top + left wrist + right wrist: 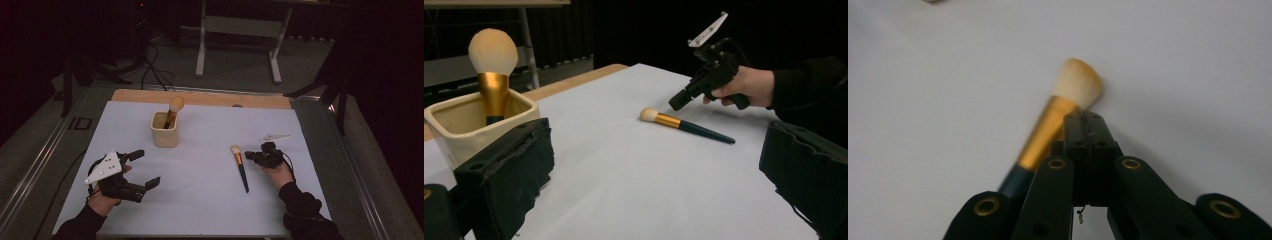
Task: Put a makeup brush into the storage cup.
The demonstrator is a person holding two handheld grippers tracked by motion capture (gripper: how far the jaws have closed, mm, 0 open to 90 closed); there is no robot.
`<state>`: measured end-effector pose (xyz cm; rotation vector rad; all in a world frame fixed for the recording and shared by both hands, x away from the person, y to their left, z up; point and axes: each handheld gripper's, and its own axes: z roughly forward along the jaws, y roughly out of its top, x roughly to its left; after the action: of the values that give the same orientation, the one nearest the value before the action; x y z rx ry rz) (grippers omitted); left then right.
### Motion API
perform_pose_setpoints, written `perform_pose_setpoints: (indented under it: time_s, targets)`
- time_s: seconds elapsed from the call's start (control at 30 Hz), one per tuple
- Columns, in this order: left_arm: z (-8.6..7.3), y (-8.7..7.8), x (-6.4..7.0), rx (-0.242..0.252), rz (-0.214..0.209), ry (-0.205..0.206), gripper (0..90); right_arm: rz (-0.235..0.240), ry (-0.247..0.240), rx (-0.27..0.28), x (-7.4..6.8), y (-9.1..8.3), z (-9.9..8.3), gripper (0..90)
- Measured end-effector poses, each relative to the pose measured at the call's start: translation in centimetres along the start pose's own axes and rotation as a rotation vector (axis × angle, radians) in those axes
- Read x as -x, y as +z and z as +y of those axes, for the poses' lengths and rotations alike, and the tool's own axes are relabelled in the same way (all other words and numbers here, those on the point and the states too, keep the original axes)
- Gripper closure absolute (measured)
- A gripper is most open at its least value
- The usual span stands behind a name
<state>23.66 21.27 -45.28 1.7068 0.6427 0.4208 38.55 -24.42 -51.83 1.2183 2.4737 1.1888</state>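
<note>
Where the white sheet (200, 200) covers the table, a makeup brush (240, 167) lies flat, right of the middle, with its pale bristle head pointing away from the person, a gold ferrule behind it and a dark handle running back toward the near edge. Nothing grips it. Just to its right sits the right gripper (254, 156), held in the right hand (278, 174); its jaws are pressed together with nothing between them, and in the right gripper view (1087, 125) their closed tip stands just beside the ferrule, whether touching or a little above cannot be told. Well apart, at the near left of the sheet, the left gripper (145, 169) rests in the left hand (102, 202) with its jaws spread wide and empty. Farther back, left of centre, stands a cream square cup (164, 130) holding a second brush (173, 111), propped upright with its round pale head above the rim. Beyond the sheet's far edge a strip of wooden tabletop (200, 96) shows.
</note>
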Motion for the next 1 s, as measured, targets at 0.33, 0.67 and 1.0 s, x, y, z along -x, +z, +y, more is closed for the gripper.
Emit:
perform_pose_setpoints:
  time_s: [0.33,0.67,1.0]
  targets:
    - [0.0,0.0,0.1,0.002,0.002,0.002,1.5,0.126,-0.067,-0.034,-4.4,-1.7,-1.6,90.0]
    - [0.0,0.1,0.0,-0.003,0.0,0.004,1.5,0.158,-0.067,-0.052,-5.5,-2.4,-3.3,90.0]
    - [0.1,0.1,0.0,-0.002,0.0,0.004,1.5,0.155,-0.091,-0.087,-6.0,-2.4,-4.0,90.0]
